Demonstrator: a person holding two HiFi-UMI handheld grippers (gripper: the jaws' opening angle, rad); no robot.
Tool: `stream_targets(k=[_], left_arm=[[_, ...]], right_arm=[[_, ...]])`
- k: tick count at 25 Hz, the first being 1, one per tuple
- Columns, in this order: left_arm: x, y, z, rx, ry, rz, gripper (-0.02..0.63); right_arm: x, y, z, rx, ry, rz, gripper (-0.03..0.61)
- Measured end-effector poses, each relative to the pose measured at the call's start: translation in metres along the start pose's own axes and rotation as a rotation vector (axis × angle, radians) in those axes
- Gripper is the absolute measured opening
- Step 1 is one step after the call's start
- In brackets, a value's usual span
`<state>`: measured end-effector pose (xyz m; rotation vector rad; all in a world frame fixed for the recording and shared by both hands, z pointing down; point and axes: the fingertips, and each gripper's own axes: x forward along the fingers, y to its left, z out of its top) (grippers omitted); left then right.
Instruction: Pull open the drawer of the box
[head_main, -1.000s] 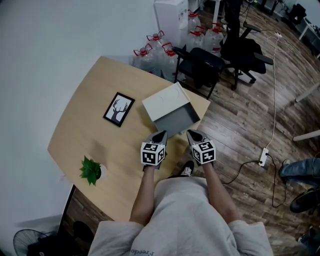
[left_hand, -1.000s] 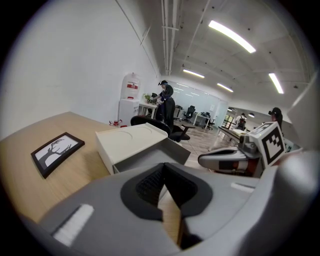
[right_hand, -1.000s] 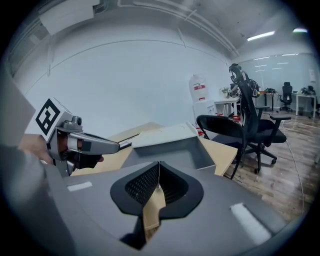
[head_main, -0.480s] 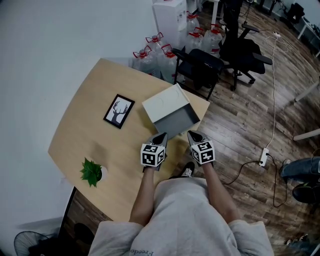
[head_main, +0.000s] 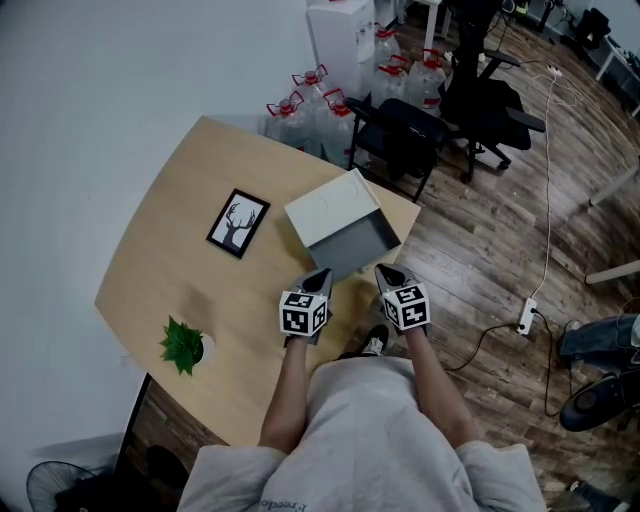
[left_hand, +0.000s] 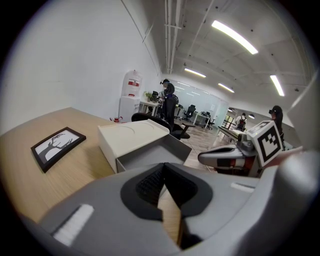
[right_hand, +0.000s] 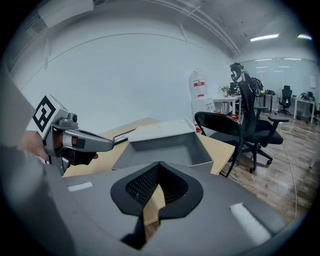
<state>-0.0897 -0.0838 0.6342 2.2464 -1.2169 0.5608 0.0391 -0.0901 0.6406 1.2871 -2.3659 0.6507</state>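
A white box stands near the table's far right corner. Its grey drawer is pulled out toward me and looks empty. The left gripper view shows the box and the drawer just ahead. The right gripper view looks into the drawer. My left gripper hovers just short of the drawer's front left corner, jaws shut, holding nothing. My right gripper sits at the drawer's front right corner, also shut and empty. Neither one touches the drawer.
A framed deer picture lies left of the box. A small green plant stands at the near left of the wooden table. Black office chairs and water bottles stand beyond the far edge.
My left gripper has drifted slightly back toward me. The box, the drawer and the right gripper are as before.
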Motion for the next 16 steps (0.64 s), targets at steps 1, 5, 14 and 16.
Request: stream_targets(k=[1, 5, 14, 16], left_arm=[[0.0002, 0.0002, -0.0010, 0.000, 0.001, 0.000, 0.054], [0.0017, 0.0021, -0.0043, -0.001, 0.007, -0.001, 0.054], [0.0035, 0.0026, -0.0034, -0.002, 0.010, 0.006, 0.054], [0.0047, 0.0028, -0.0025, -0.001, 0.010, 0.006, 0.054]], right_arm=[[0.0009, 0.0003, -0.0003, 0.000, 0.001, 0.001, 0.002], [0.0047, 0.0013, -0.0011, 0.000, 0.004, 0.004, 0.002], [0.0072, -0.0018, -0.0012, 0.005, 0.010, 0.011, 0.002], [0.0084, -0.0030, -0.0004, 0.004, 0.010, 0.012, 0.002]])
